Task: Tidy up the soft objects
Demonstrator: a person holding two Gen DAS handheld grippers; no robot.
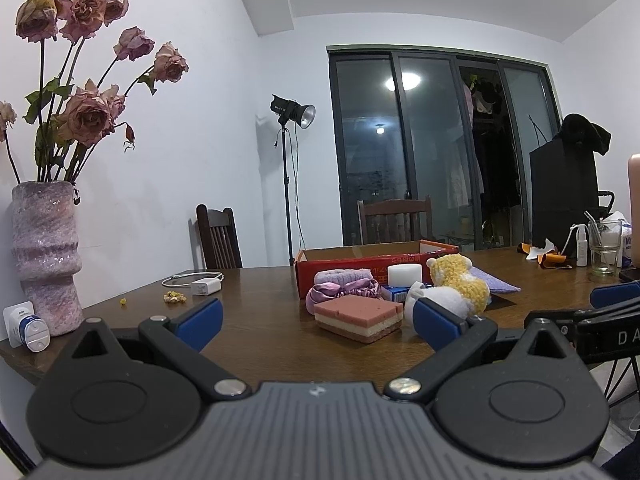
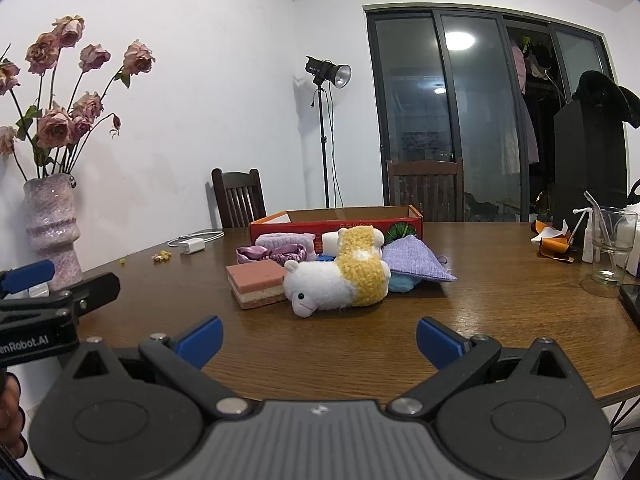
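Note:
A heap of soft things lies mid-table before a shallow red cardboard box (image 2: pixel 280 221): a pink layered sponge (image 1: pixel 358 317) (image 2: pixel 256 282), a white and yellow plush alpaca (image 2: pixel 340 276) (image 1: pixel 460 280), a purple satin scrunchie (image 1: pixel 340 292), a lilac folded cloth (image 2: pixel 286 240), a white foam block (image 1: pixel 405 272), a purple woven pouch (image 2: pixel 416 266). My left gripper (image 1: pixel 318 326) is open near the table's front edge, the sponge just beyond its fingers. My right gripper (image 2: pixel 320 342) is open too, empty, a short way before the alpaca.
A pink vase (image 1: pixel 46 256) of dried roses stands at the table's left edge. A white charger with cable (image 1: pixel 204 286) lies behind it. A drinking glass (image 2: pixel 610 244), a spray bottle and orange wrappers (image 2: pixel 554 246) occupy the right. Two wooden chairs stand behind the table.

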